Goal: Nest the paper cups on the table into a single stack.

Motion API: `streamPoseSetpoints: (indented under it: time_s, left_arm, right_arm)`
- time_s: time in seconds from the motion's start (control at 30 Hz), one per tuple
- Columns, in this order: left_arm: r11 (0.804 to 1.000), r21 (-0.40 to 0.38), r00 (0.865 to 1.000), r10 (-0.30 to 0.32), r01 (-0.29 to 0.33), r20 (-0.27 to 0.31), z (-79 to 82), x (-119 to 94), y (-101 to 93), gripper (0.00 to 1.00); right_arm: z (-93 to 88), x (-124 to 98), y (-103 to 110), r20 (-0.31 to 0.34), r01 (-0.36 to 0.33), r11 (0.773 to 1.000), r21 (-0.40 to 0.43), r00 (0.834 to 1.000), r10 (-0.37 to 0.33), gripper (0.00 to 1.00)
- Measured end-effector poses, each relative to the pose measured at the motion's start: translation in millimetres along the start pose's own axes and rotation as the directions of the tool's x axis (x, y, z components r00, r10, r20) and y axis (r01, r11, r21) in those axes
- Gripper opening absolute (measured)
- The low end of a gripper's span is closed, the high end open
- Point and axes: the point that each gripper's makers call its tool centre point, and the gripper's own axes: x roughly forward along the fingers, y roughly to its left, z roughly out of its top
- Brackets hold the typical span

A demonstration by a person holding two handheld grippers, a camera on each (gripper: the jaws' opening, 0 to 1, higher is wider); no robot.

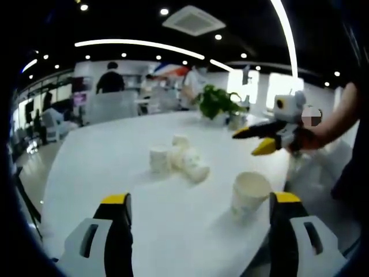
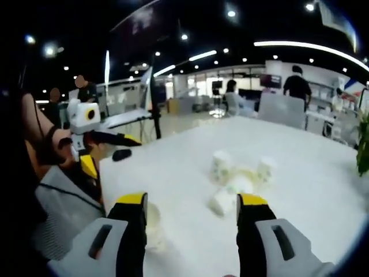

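My left gripper (image 1: 199,210) and right gripper (image 2: 190,210) are both released, holding nothing. The lone upright cup (image 1: 249,193) stands nearest my left jaws, the cup cluster (image 1: 179,160) lying beyond it mid-table (image 1: 104,150).

In the right gripper view, the right claw (image 2: 190,222) is covering most of a near paper cup (image 2: 153,226) behind its left jaw, so only a pale sliver is showing. The clustered cups (image 2: 236,179) on the bench (image 2: 173,167) are blurring together, and their count is staying unclear. In the left gripper view, the potted plant (image 1: 218,103) is reading as soft, and the bottom edge is cutting off both jaws.
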Motion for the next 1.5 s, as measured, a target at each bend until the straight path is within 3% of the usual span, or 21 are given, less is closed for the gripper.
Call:
streamPoseSetpoints:
  time_s: [0.43,0.6,1.03,1.2,1.5]
  left_arm:
    - [1.000,0.006,1.000,0.005,-0.005,0.005,5.1,0.2,3.3,0.98]
    - [1.000,0.003,1.000,-0.003,0.003,0.002,4.9,1.1,1.6,0.98]
    - [1.000,-0.006,1.000,-0.019,0.019,-0.004,13.5,7.3,-0.2,0.98]
    - [1.000,-0.003,1.000,-0.024,0.024,-0.016,15.4,11.3,-2.2,0.98]
    - [0.998,-0.048,0.999,-0.038,0.037,-0.026,28.1,27.3,-5.1,0.98]
  right_arm:
    - [-31.7,-28.8,-39.2,-0.049,0.118,0.992,0.050,0.992,-0.115,0.74]
    - [-42.9,-36.4,-39.7,-0.069,0.133,0.990,0.045,0.989,-0.130,0.80]
    - [-52.1,-35.1,-39.0,-0.081,0.152,0.987,0.049,0.986,-0.148,1.00]
    - [-55.6,-32.0,-31.5,-0.103,0.120,0.993,-0.017,0.987,-0.121,1.00]
    - [-56.3,-29.5,-37.1,-0.100,0.112,0.993,-0.022,0.989,-0.114,1.00]
